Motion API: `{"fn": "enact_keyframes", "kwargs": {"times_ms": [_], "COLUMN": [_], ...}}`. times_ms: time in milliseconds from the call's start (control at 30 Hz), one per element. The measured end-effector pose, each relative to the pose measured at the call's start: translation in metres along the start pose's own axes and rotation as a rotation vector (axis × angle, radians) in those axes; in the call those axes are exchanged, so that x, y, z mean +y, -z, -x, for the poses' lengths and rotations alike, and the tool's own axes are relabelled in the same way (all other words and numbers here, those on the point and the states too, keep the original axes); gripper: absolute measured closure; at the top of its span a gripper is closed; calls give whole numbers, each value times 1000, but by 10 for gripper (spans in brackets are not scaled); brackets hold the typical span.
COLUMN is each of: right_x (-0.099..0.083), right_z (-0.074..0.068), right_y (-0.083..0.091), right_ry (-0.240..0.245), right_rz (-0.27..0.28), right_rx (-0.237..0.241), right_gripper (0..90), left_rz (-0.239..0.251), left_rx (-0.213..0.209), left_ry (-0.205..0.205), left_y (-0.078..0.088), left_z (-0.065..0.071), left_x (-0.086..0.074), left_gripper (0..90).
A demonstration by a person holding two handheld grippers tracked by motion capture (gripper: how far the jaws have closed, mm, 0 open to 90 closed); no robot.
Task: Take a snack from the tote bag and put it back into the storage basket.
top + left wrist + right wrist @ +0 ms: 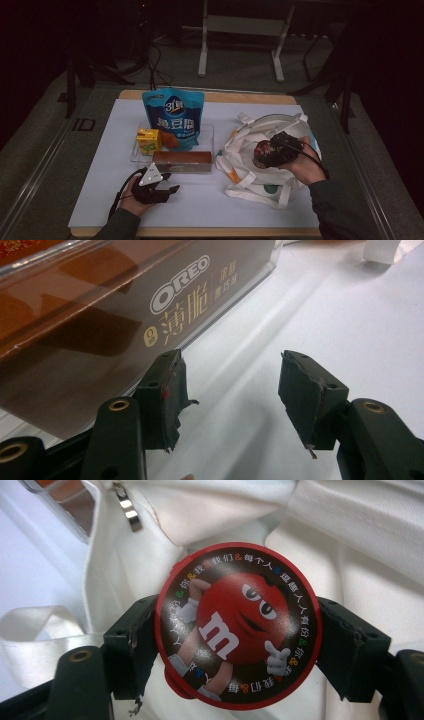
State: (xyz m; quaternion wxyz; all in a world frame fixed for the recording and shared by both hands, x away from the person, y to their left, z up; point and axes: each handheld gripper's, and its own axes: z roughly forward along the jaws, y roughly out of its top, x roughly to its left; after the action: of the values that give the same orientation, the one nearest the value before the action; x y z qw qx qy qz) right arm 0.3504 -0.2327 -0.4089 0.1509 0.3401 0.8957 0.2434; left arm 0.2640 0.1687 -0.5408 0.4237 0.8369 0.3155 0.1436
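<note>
From above, the right gripper (267,152) holds a round red candy tin (263,149) over the white cloth bag (250,172), and the left gripper (161,186) rests near the clear plastic tray (207,132). Up close, the left jaws stand apart with nothing between them, beside a brown cookie box (100,315). The right jaws squeeze the tin (237,625) on both sides

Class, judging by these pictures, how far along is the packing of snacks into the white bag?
Done: nothing visibly packed. In hand: the right gripper holds a round red M&M's tin over the white cloth bag. Left: blue snack pouch, yellow carton, brown Oreo box; left gripper open.
</note>
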Motion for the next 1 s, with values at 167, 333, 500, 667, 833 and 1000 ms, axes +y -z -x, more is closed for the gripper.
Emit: {"fn": "enact_keyframes", "kwargs": {"times_ms": [167, 333, 500, 667, 833, 1000], "right_x": [5, 9, 12, 16, 20, 25], "right_z": [-4, -7, -9, -11, -14, -18], "right_y": [4, 8, 11, 14, 17, 21], "right_ry": [19, 31, 40, 53, 60, 74], "right_rz": [7, 11, 19, 25, 38, 52], "right_rx": [9, 16, 26, 43, 62, 77], "right_gripper": [257, 257, 257, 257, 257, 257], "left_rz": [-1, 0, 0, 0, 0, 0], "left_rx": [0, -1, -1, 0, -1, -1], "left_ry": [0, 1, 0, 0, 1, 0], "left_y": [0, 0, 0, 0, 0, 0], "left_z": [0, 0, 0, 0, 0, 0], "left_x": [0, 0, 0, 0, 0, 0], "left_gripper": [437, 437, 437, 437, 437, 437]}}
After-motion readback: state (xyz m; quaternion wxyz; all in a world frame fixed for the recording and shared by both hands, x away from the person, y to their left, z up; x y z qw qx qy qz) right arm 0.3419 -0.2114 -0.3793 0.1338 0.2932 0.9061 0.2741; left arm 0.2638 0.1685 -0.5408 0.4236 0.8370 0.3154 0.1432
